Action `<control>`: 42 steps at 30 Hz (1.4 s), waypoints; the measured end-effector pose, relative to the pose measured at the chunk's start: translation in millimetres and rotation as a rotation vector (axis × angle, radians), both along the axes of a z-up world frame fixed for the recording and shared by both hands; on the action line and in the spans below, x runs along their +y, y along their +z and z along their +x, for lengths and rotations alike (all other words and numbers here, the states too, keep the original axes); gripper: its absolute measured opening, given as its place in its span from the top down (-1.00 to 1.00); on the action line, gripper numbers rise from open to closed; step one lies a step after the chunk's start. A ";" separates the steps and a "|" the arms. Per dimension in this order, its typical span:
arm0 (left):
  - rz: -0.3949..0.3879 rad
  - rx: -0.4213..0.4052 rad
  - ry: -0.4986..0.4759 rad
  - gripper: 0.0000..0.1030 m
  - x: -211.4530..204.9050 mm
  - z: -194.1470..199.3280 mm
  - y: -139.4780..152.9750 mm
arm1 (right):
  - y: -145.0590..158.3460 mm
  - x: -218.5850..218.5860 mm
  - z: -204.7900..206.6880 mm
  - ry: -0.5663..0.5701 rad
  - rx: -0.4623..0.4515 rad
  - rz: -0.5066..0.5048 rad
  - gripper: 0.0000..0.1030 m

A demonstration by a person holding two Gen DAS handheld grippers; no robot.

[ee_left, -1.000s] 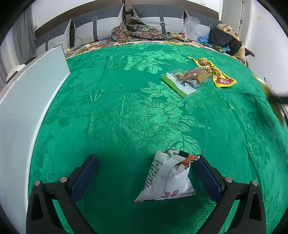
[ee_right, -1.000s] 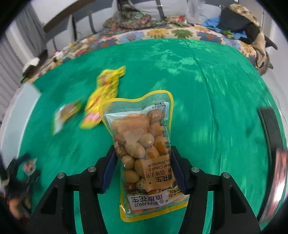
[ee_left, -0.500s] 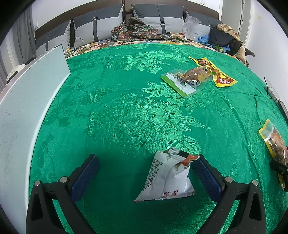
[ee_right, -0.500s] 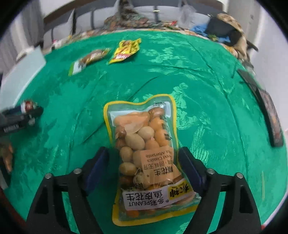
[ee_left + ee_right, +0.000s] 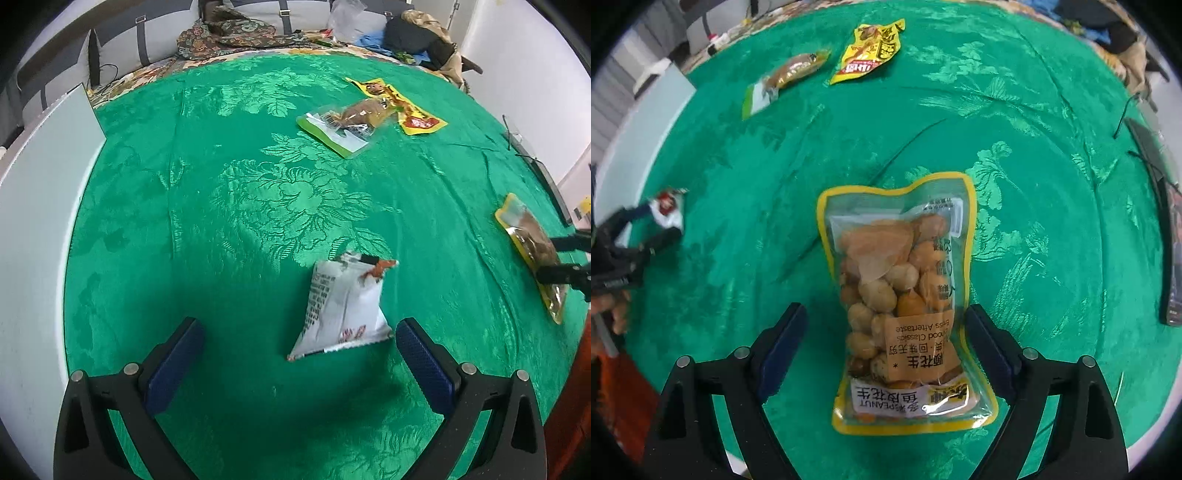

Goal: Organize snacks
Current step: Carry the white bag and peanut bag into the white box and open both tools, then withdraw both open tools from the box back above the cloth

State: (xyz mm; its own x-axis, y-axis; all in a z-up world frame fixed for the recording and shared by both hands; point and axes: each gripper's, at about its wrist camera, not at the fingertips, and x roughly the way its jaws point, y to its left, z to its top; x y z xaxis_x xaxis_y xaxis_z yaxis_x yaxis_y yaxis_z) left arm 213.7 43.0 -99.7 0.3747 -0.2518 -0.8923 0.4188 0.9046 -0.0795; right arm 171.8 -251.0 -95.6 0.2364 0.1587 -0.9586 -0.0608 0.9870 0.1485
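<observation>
Straddling the peanut pouch (image 5: 905, 314) with right tongs (image 5: 886, 343) spread apart, left tongs (image 5: 295, 354) likewise open around white packet (image 5: 343, 310) at 1 o'clock; centre pads before closing.

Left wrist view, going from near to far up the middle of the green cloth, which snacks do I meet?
White snack packet → green-edged clear packet → yellow packet. The peanut bag sits off to the right, so it is left out.
</observation>
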 end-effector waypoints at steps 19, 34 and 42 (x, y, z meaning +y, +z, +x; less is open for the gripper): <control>-0.347 -0.117 0.120 0.41 36.1 -46.1 82.4 | 54.7 -23.3 -4.6 -0.140 -0.099 0.292 -0.12; -0.171 -0.277 0.605 0.33 304.2 -104.4 149.9 | 190.9 329.1 3.4 0.394 -0.248 0.593 -0.18; -0.169 -0.203 0.882 -0.67 379.5 -153.5 102.3 | 128.0 426.8 -6.5 0.448 -0.133 0.559 -0.43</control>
State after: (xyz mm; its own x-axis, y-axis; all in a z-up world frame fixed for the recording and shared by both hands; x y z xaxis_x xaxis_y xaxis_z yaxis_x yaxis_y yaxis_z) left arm 60.2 422.5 2.6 0.6386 0.0783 -0.7656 -0.3966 0.8860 -0.2402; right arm 165.3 175.8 32.5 0.1431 0.7253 -0.6734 -0.4937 0.6420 0.5865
